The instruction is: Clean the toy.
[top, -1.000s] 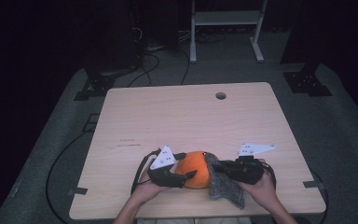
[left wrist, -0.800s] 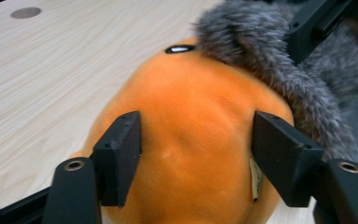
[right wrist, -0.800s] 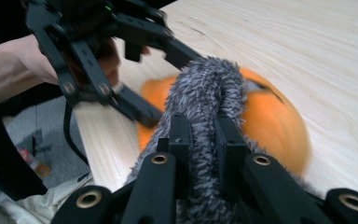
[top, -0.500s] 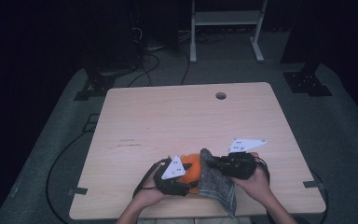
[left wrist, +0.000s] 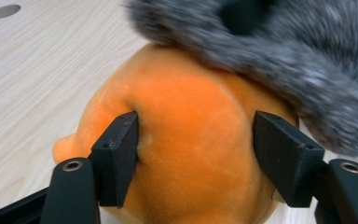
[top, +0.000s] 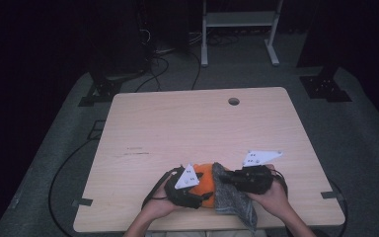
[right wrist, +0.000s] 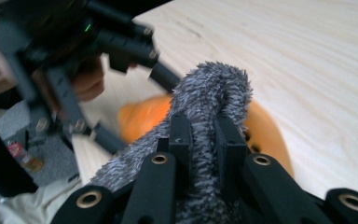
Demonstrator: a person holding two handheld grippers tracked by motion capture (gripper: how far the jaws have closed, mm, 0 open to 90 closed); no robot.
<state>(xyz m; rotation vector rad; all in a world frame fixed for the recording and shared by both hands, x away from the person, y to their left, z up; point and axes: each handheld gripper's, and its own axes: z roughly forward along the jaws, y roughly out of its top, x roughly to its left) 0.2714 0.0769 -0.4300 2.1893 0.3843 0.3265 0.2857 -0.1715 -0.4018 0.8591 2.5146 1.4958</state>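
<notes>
The right tongs (right wrist: 200, 140) are clenched on a fold of grey fuzzy cloth (right wrist: 205, 98) — the pile bunches up between the two black jaws. The left tongs (left wrist: 196, 154) straddle an orange plush toy (left wrist: 191, 140): their jaws have just been opening a little, the left pad pressing a dent into the plush while the other stands just off it, so the toy is steadied rather than firmly pinched. In the high view both tongs meet at the near edge of the tabletop (top: 187, 128), the toy half under the cloth, which drapes over its right side and hangs off the edge. Judging by this, the covering or wrapping is partway — one side is draped, the left flank is bare, and the cloth has yet to be pulled across.
</notes>
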